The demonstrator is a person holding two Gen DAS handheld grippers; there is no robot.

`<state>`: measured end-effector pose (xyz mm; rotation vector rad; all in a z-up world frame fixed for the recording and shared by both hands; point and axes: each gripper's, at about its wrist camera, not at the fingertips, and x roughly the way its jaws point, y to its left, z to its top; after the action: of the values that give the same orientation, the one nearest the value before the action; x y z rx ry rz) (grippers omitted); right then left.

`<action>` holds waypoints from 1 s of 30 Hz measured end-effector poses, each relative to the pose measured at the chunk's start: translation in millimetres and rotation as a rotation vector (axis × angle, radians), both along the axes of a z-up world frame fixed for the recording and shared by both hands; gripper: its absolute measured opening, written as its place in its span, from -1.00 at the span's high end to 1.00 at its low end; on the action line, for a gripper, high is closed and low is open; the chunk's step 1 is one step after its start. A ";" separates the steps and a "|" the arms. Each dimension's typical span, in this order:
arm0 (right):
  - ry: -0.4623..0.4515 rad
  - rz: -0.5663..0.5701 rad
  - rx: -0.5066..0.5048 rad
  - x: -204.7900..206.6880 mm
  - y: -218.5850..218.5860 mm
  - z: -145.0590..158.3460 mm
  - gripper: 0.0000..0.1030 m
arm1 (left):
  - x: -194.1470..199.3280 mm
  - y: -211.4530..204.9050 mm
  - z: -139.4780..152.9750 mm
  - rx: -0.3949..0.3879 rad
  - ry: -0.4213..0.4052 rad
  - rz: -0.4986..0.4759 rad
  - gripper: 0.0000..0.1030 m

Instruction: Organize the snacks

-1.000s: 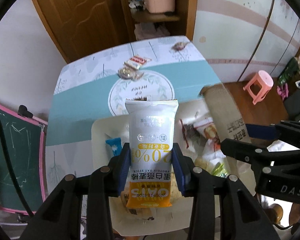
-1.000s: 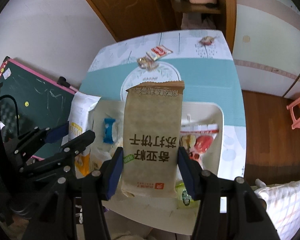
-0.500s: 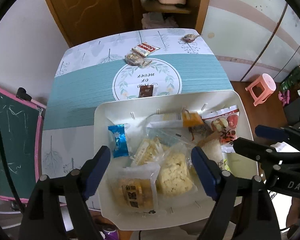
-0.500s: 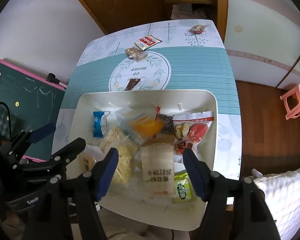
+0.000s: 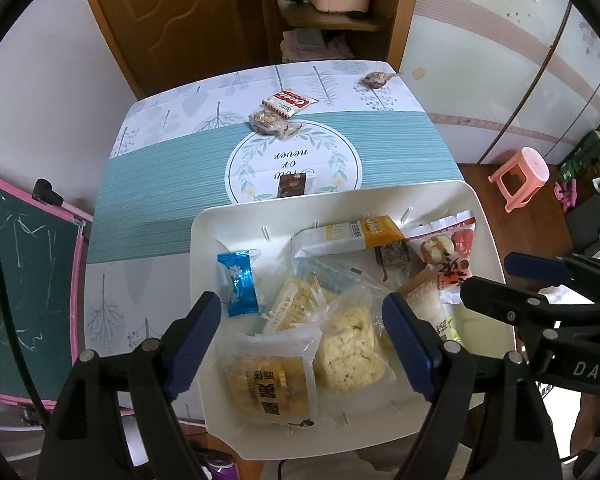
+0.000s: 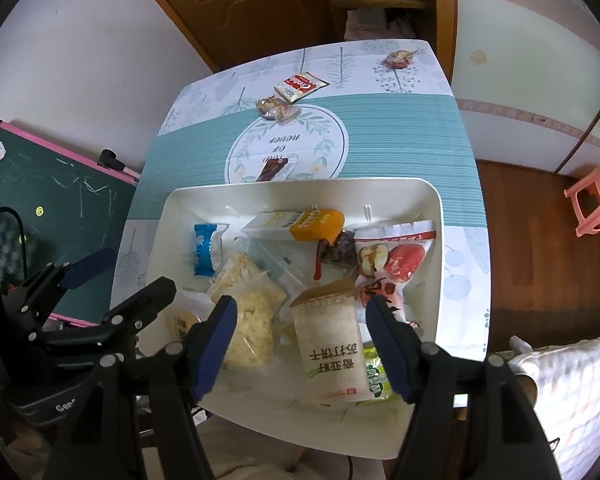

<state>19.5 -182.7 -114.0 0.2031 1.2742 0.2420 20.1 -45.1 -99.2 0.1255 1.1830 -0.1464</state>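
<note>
Loose snacks beyond tray, stool nearby

Our right claw hangs open over the white tray, pads clear of the brown cracker packet lying between them in the tray. The left claw sits at the near left. Far on the bench lie a red wafer pack, a clear candy and a chocolate bar.

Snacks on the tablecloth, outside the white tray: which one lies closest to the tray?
The dark brown bar on the round emblem, right by the tray's far rim; the others lie farther back.
</note>
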 end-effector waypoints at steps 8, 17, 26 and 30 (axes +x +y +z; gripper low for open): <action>0.003 -0.011 0.013 2.0 -1.3 -2.0 -0.31 | 0.6 -0.7 -0.6 -0.002 0.000 0.003 -0.59; -0.001 -0.008 0.009 10.9 2.6 -4.4 -0.31 | 11.9 4.6 -4.5 -0.004 0.016 -0.008 -0.59; -0.016 -0.005 -0.012 29.8 13.0 -4.6 -0.31 | 35.2 14.4 -5.8 -0.015 0.020 -0.011 -0.59; -0.026 -0.012 -0.021 45.0 14.3 -2.1 -0.31 | 56.1 20.4 0.2 -0.054 0.016 -0.001 -0.59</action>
<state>64.5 -168.4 -116.1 0.1892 1.2486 0.2207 76.2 -24.7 -99.1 0.0769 1.1943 -0.1803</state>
